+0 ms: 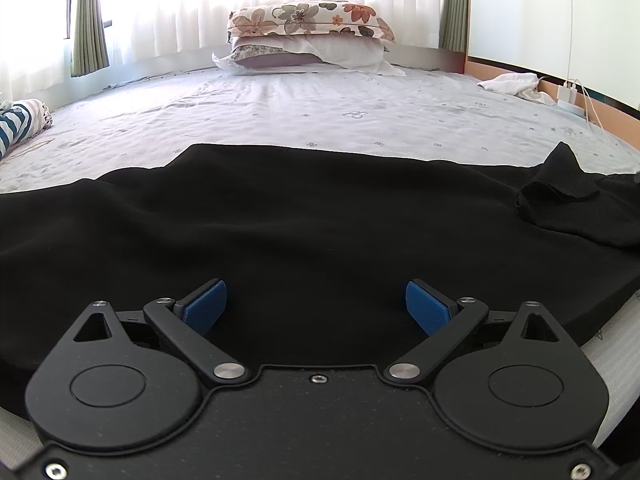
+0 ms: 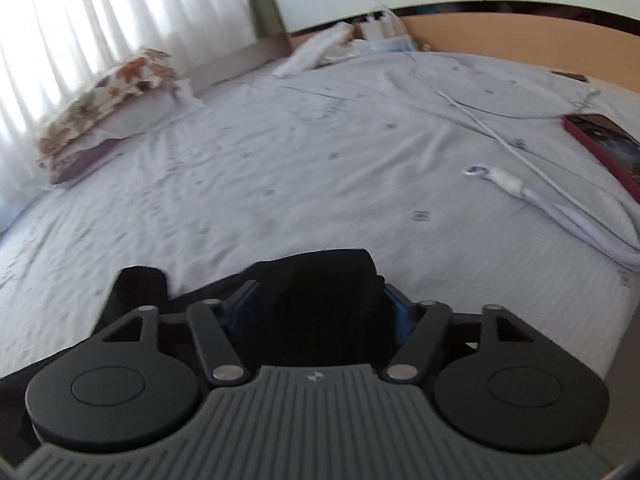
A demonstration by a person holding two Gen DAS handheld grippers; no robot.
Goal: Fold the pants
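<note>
Pants (image 1: pixel 304 224) lie spread across the bed (image 1: pixel 320 120) under my left tongs (image 1: pixel 316 304), gaping wide, holding nothing, ready at the near edge. My right tongs (image 2: pixel 320 304) pinch a bunched end, at three o'clock, for folding over.

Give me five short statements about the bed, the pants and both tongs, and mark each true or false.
1. The left tongs are open above the black pants. True.
2. The right tongs hold nothing. False: black fabric is bunched between their fingers.
3. The pillows are stacked by the window curtains. True.
4. A phone in a red case lies on top of the pants. False: it lies on the bedsheet, apart from them.
5. The pants are blue. False: they are black.
</note>
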